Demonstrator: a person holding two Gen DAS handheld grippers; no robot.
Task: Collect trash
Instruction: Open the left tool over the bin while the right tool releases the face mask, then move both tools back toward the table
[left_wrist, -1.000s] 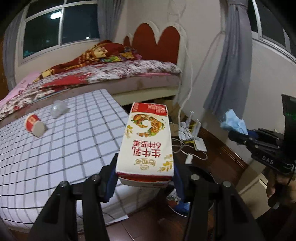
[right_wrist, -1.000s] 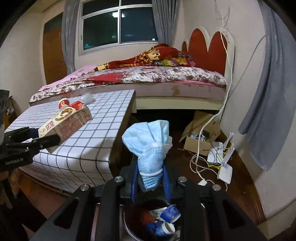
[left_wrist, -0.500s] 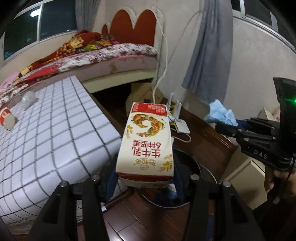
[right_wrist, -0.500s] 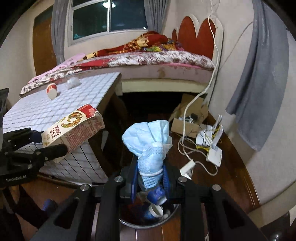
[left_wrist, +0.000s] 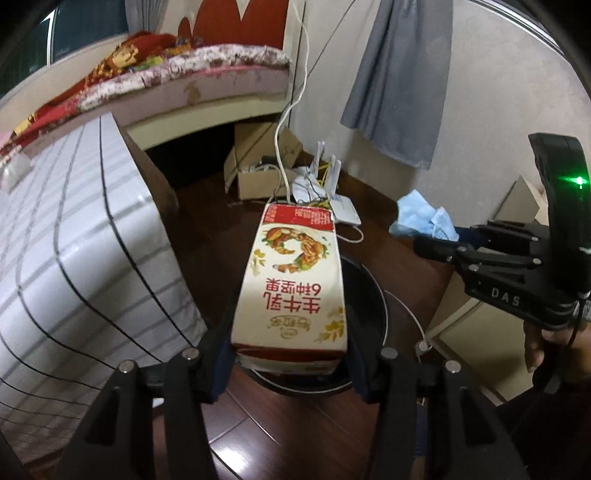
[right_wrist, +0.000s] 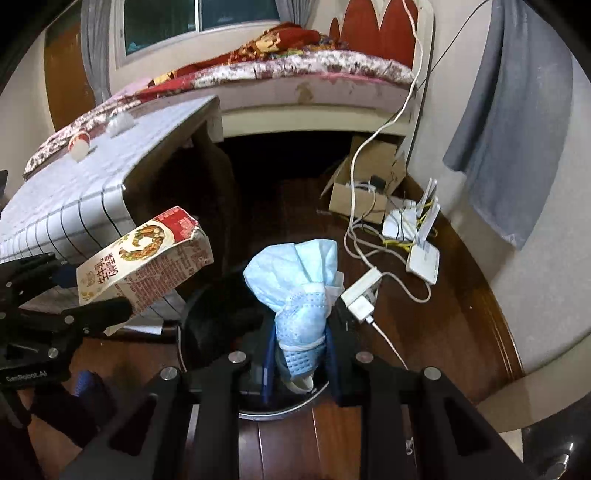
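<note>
Drop step in hand: milk carton (left_wrist: 291, 288) pinched in left tool (left_wrist: 291, 354), face mask (right_wrist: 299, 295) pinched in right tool (right_wrist: 301, 354), both held over bin (left_wrist: 373, 295). Release of both is called for next.

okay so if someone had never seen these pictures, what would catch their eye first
Probably the red and cream milk carton, clamped in the left gripper and held over the dark round trash bin on the wooden floor. Next, the crumpled blue face mask pinched in the right gripper, above the same bin.
</note>
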